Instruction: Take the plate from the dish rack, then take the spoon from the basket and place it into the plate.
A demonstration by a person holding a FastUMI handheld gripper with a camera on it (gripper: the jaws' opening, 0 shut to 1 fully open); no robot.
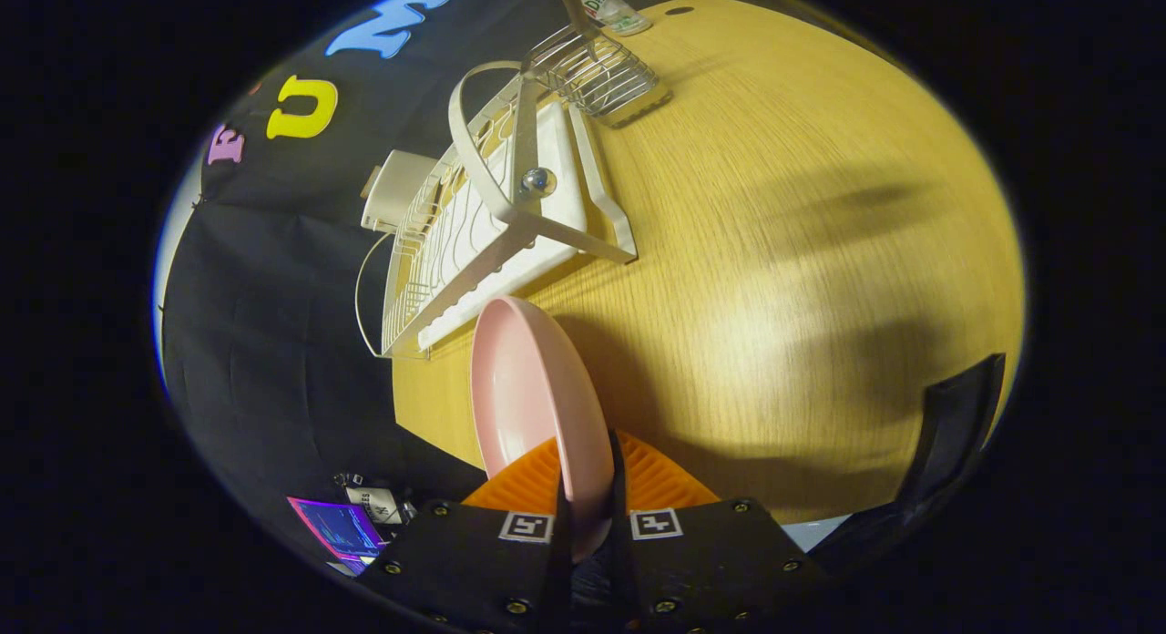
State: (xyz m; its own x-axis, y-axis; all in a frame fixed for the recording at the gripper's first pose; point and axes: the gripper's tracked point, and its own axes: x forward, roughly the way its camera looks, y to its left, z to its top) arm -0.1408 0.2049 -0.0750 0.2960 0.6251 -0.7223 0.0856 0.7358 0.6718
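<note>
Fingers (pixel 590 488) at the bottom centre of the frame pinch the rim of the pink plate (pixel 524 397), one on each face, with the plate held on edge and rising from between them toward the middle of the frame. Beyond the plate's top edge, in the upper centre-left, sits the white dish rack (pixel 492 224) on the wooden table (pixel 802 251), its wire grid and curved handle tilted in the view. At the rack's far end, near the top of the frame, hangs a wire basket (pixel 601 74) with a spoon (pixel 574 10) handle sticking up out of it. A pale boxy object (pixel 396 188) lies just left of the rack against the booth's dark wall. A small lit screen (pixel 337 527) shows at the lower left, beside the fingers' housing. Soft shadows cross the bare table to the right.
</note>
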